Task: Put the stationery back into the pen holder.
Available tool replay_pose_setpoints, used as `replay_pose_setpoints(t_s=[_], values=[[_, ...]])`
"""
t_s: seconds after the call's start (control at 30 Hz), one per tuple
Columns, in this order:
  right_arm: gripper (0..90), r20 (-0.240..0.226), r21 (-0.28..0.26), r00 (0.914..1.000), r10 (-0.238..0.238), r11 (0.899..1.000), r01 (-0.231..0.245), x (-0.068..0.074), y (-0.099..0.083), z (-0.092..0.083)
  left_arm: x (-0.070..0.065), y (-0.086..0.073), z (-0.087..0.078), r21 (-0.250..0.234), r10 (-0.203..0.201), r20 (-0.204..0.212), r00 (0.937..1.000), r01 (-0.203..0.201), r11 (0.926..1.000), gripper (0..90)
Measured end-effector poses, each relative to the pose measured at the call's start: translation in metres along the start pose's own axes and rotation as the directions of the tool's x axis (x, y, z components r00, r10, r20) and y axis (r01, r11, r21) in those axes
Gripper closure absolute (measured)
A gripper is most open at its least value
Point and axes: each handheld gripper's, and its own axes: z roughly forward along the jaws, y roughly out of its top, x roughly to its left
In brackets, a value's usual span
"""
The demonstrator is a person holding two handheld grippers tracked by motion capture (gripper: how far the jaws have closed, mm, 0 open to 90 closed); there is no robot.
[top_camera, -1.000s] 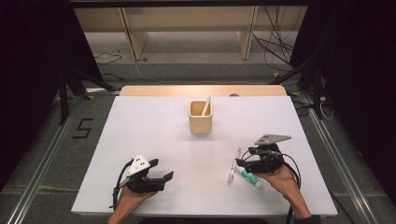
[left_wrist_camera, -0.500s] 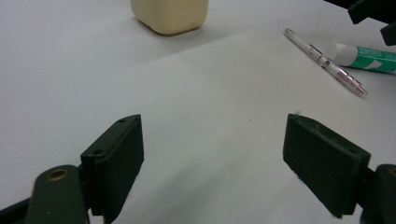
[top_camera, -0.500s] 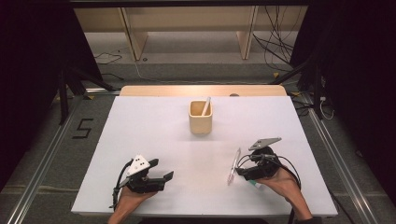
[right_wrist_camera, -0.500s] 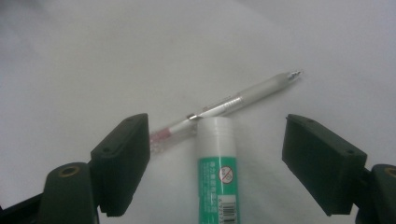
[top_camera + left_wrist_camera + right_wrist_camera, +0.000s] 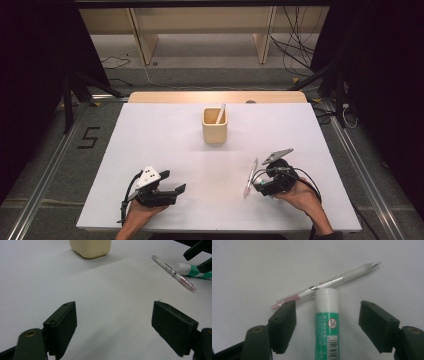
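Note:
A green and white glue stick lies on the white table with its cap toward a clear pen that lies slantwise across it. My right gripper is open and straddles the glue stick. Its jaws have just been closing, but the pads stand clear of the tube on both sides. In the high view the right gripper sits at the front right with the pen at its tips. My left gripper rests open at the front left with nothing between its fingers. It looks toward the pen and the glue stick.
A cream cup stands at the middle back of the white table with a white stick leaning in it. The cup is far ahead of the left gripper. A wooden strip runs along the far edge.
My right gripper has come down and toward the near edge, over the glue stick, which it now covers in the high view. The left gripper has not moved.

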Motion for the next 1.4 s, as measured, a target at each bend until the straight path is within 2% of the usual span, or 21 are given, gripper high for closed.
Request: replay_pose_setpoints(t_s=[0.2,0.7,1.07,1.4], values=[[38.0,0.008,0.034,0.9998,-0.016,0.999,0.016,0.001,-0.001,0.002,0.0,0.0,0.0,-0.001,0.0,-0.001,1.0,0.0,1.0,20.1],[51.5,0.014,0.092,0.9997,-0.021,0.996,0.019,0.002,-0.006,0.006,0.0,0.0,0.0,0.003,0.001,0.0,1.0,-0.001,1.0,20.1],[57.9,0.023,0.131,0.9992,-0.033,0.991,0.03,0.004,-0.01,0.009,0.0,0.0,0.0,0.003,0.002,-0.001,1.0,-0.002,1.0,20.1],[64.5,0.033,0.131,0.9987,-0.039,0.991,0.034,0.005,-0.011,0.008,0.0,0.0,0.0,0.003,0.002,-0.001,1.0,-0.002,1.0,20.1]])
